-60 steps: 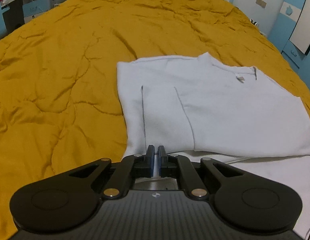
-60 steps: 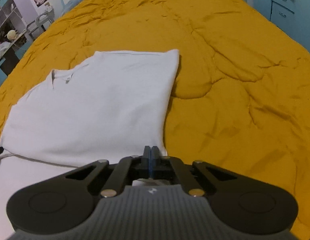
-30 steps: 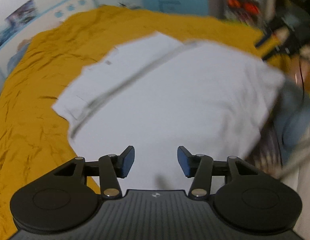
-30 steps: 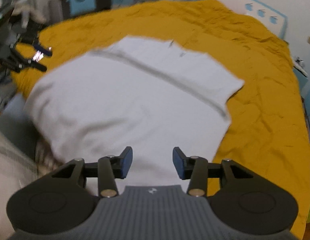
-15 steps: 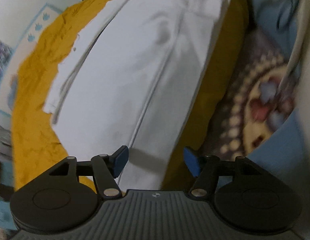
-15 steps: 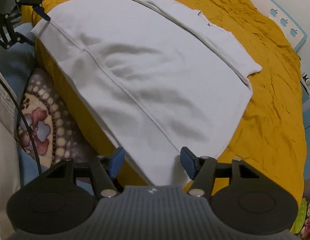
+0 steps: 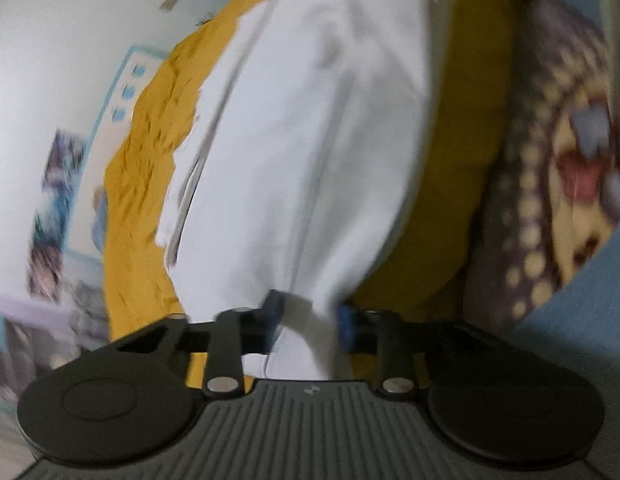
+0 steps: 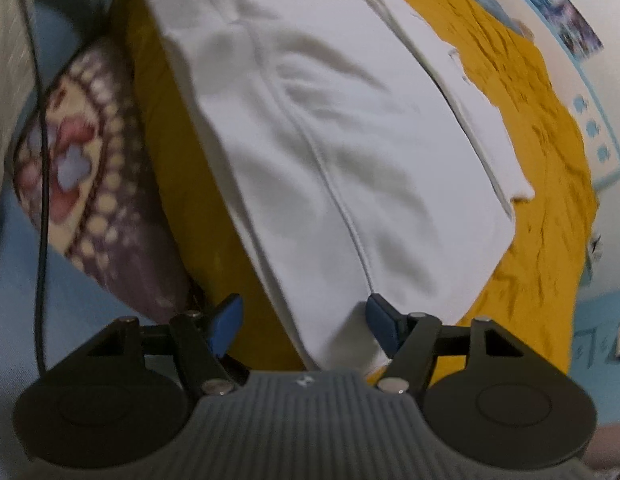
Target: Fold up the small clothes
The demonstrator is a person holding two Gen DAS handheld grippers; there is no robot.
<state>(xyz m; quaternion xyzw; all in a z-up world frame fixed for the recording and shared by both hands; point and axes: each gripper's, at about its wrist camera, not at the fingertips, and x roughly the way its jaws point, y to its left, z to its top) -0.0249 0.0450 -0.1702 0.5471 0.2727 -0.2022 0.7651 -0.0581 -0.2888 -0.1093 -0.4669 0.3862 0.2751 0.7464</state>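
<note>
Shirt (image 7: pixel 310 140), white, on bed (image 7: pixel 137 184): far part already folded, near hem unfolded. Left claw (image 7: pixel 310 316) closing, pinching hem; right claw (image 8: pixel 305 320) spread, opening, hem between, ungripped.

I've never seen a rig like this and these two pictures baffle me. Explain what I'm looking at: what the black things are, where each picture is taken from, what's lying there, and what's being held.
There is no robot here. A person holds a pair of hand-held tongs in each hand, and each has a wide-angle camera looking forward along its two blue-tipped fingers. One picture comes from the left tongs, the other from the right tongs. The black shapes at the bottom are the tongs themselves.

A white garment, partly folded, lies on a mustard-yellow bedspread. Below the bed's edge is a patterned cloth.

The left tongs are closing, with the garment's near edge bunched between the pads. The right tongs are wide and opening, with another part of that edge between them, not pinched.
</note>
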